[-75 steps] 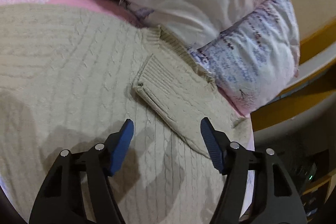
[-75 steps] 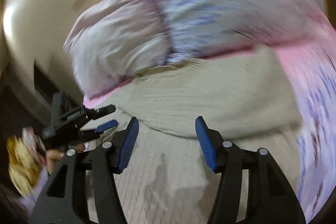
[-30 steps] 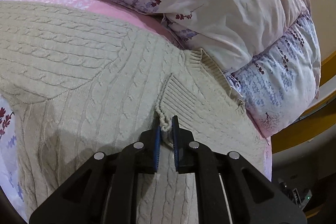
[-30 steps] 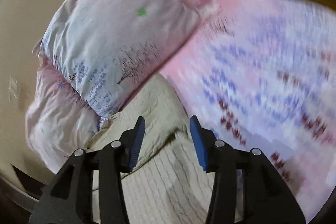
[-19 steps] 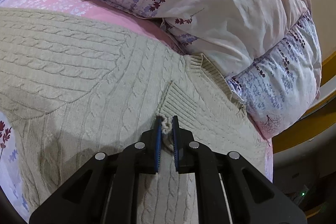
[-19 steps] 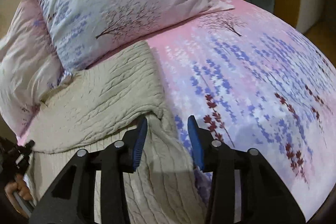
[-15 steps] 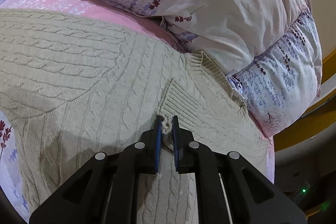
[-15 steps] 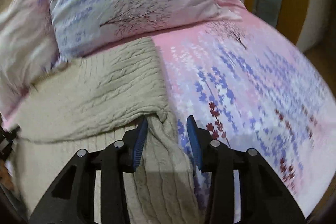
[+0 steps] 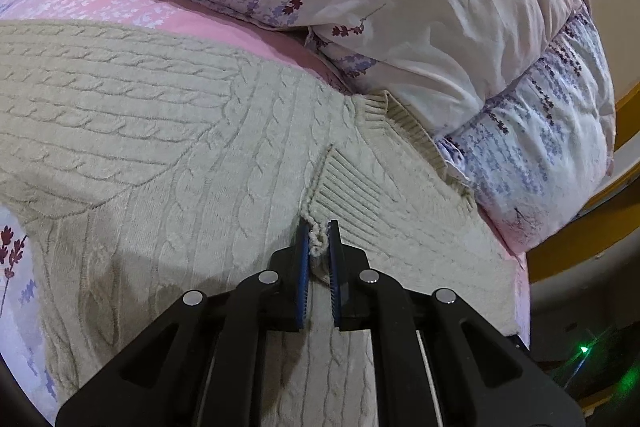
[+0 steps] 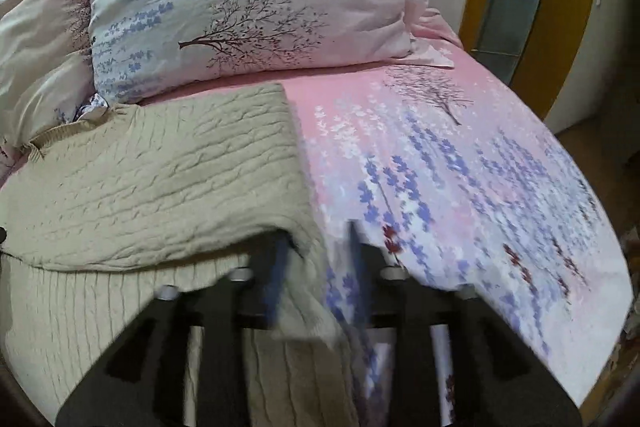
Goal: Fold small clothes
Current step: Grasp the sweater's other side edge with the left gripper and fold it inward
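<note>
- Cream cable-knit sweater [image 9: 168, 155] lies spread on the pink floral bedsheet [image 10: 460, 167], its upper edge touching the pillows [image 9: 420, 7] at the head of the bed.
- Left gripper [image 9: 319, 233]: jaws pressed nearly together, pinching the ribbed cuff [image 9: 348, 195] of a sleeve folded over the sweater body.
- Right gripper [image 10: 316, 259]: blurred; jaws partly apart, straddling the sweater's side edge beside a folded-over layer. Cannot tell whether it grips the knit.

Dim, warm indoor light — left view sharp, right view motion-blurred low down; fisheye edges bend, corners dark.
</note>
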The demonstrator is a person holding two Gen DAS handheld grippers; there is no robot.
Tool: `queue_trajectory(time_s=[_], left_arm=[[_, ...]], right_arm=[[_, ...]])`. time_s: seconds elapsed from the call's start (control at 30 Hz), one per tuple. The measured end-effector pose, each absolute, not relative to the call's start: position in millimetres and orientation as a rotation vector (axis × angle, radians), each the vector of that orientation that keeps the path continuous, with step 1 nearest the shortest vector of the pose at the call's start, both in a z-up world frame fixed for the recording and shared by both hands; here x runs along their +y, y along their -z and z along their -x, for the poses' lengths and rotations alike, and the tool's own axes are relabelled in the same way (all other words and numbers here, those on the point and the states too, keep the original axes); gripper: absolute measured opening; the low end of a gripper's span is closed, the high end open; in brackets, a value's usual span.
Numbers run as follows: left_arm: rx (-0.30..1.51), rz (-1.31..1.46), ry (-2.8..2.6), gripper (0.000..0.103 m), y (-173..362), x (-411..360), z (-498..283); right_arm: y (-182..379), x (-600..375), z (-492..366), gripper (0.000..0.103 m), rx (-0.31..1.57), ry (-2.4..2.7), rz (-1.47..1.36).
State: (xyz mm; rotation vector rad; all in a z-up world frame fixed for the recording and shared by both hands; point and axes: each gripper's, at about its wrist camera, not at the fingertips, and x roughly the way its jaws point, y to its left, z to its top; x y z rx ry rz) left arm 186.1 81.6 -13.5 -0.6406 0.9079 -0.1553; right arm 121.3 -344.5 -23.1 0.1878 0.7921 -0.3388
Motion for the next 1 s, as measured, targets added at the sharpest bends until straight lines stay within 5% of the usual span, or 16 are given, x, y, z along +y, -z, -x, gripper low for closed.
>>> queue_trajectory(time_s=[0.13, 0.27, 0.6, 1.0], left_arm=[[0.889, 0.664, 0.207, 0.012, -0.6, 109.7, -161.8], [0.798, 0.702, 0.132, 0.042, -17.9, 167.2, -124.6], [0.719, 0.886, -0.256, 0.043, -12.5, 327.8, -51.8], [0.606, 1.116, -0.482, 0.041, 9.0, 422.9, -56.3]], right_arm=[[-7.8, -340.3, -94.5, 0.055, 0.677, 0.376, -0.198], [-29.7, -299.7, -107.7, 0.064, 0.640, 0.200, -0.135], [9.6, -164.4, -201.6, 0.071, 0.824, -0.046, 0.094], [11.6, -181.4, -185.3, 0.077, 0.851, -0.069, -0.001]])
